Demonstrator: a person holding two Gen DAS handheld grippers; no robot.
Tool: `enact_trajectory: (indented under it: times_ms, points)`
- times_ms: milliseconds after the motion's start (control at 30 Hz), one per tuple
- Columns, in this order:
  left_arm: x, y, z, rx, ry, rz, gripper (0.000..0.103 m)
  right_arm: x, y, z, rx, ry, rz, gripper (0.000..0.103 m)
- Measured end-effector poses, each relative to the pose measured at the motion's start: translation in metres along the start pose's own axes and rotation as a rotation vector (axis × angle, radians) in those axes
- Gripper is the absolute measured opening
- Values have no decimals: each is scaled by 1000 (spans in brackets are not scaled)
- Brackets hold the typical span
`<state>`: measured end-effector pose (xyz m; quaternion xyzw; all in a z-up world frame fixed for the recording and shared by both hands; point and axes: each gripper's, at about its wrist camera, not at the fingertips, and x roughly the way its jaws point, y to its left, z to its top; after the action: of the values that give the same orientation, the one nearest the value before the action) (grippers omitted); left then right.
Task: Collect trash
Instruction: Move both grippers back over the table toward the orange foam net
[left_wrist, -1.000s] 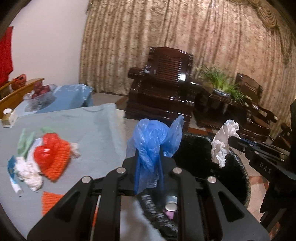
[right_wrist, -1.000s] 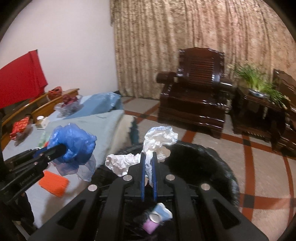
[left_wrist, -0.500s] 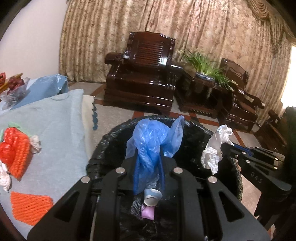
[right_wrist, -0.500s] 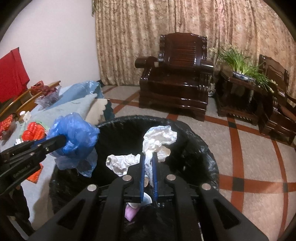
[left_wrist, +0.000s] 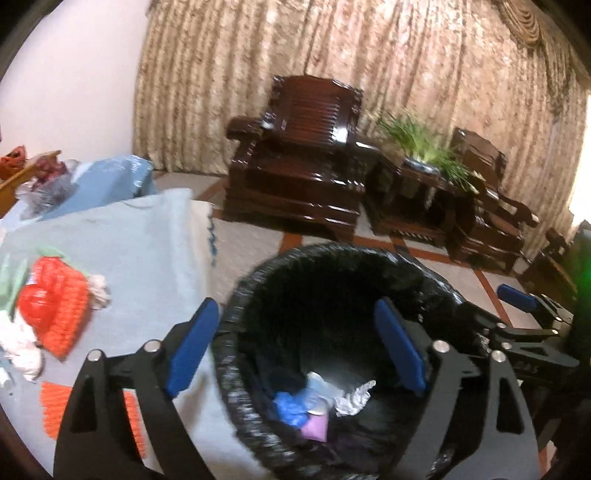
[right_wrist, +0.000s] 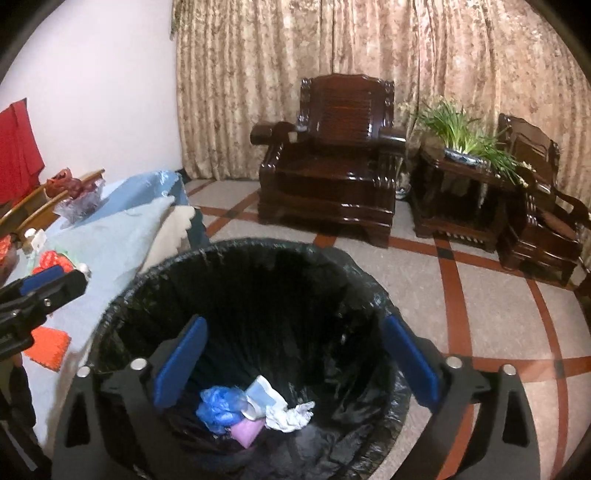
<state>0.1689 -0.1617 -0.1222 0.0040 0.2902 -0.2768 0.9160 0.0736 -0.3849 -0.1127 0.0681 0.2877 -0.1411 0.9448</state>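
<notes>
A bin lined with a black bag (left_wrist: 236, 295) (right_wrist: 122, 295) stands on the floor beside the table. Inside lie a crumpled blue plastic bag (left_wrist: 290, 406) (right_wrist: 218, 404), a white tissue (left_wrist: 351, 398) (right_wrist: 291, 417) and a pink scrap (right_wrist: 247, 432). My left gripper (left_wrist: 295, 347) is open and empty over the bin's left rim. My right gripper (right_wrist: 291, 358) is open and empty above the bin's opening; it also shows in the left wrist view (left_wrist: 517, 299). More trash lies on the table: an orange foam net (left_wrist: 59, 314), white tissues (left_wrist: 22, 350) and an orange mesh piece (left_wrist: 55, 410).
The table carries a light blue cloth (left_wrist: 140, 251) (right_wrist: 118, 236). Dark wooden armchairs (left_wrist: 306, 162) (right_wrist: 336, 162) and a side table with a green plant (right_wrist: 465, 140) stand by the curtain. Tiled floor (right_wrist: 480, 317) lies to the bin's right.
Both grippers have opened. The blue plastic bag and the white tissue have dropped from them into the bin.
</notes>
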Motion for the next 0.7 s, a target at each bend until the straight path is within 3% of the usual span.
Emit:
enact_trajectory:
  times_ms: [300, 700]
  points:
    - [-53, 62, 2, -72, -62, 164, 92, -9, 48, 12, -18, -55, 113, 97]
    - [-130, 153, -17, -172, -87, 424, 92, -11, 171, 19, -149, -80, 367, 97]
